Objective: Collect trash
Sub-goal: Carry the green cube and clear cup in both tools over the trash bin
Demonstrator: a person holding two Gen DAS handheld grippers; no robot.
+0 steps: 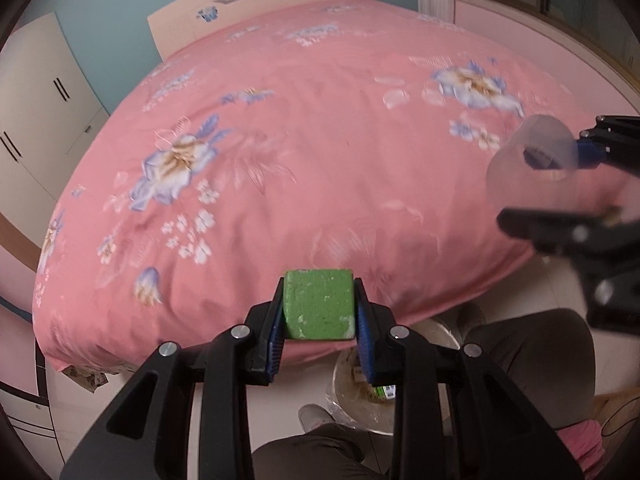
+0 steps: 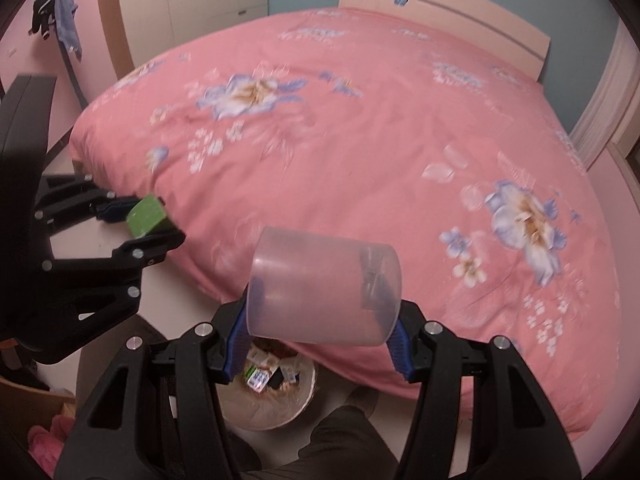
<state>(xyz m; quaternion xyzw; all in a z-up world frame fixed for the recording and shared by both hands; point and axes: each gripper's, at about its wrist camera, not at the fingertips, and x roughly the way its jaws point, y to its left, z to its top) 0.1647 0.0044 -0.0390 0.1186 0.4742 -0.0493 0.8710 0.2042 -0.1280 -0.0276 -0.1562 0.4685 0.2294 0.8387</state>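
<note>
Pink bedding printed with blue and white flowers covers a large bed (image 2: pixel 360 120) that fills most of both wrist views. Behind it stand a pale headboard (image 2: pixel 460 4) against a blue wall and a cream wardrobe (image 1: pixel 36 112) off to one side. A person stands at the near edge of the bed, dark trouser legs (image 1: pixel 532 356) visible below the tools.

On the floor between the bed and the person's feet sits a round trash bin (image 2: pixel 296 404) lined with a clear bag, already holding small cartons and wrappers.

The right gripper (image 2: pixel 320 320) is clamped on a translucent plastic cup (image 2: pixel 320 284), which lies on its side between the blue pads, its open end pointing left. It hangs above the bin, slightly toward the bed.

The left gripper (image 1: pixel 319 312) is clamped on a small green foam block (image 1: pixel 319 304), pinched on two opposite faces. It hovers near the bed's edge, with the bin partly showing underneath.

Both pieces look ready to be dropped. The risk is release too far toward the bed: the light cup could roll on the quilt or bounce off the bin's rim, and the block could land on the floor beside it. The two grippers are also near each other and could knock together over the narrow opening.
</note>
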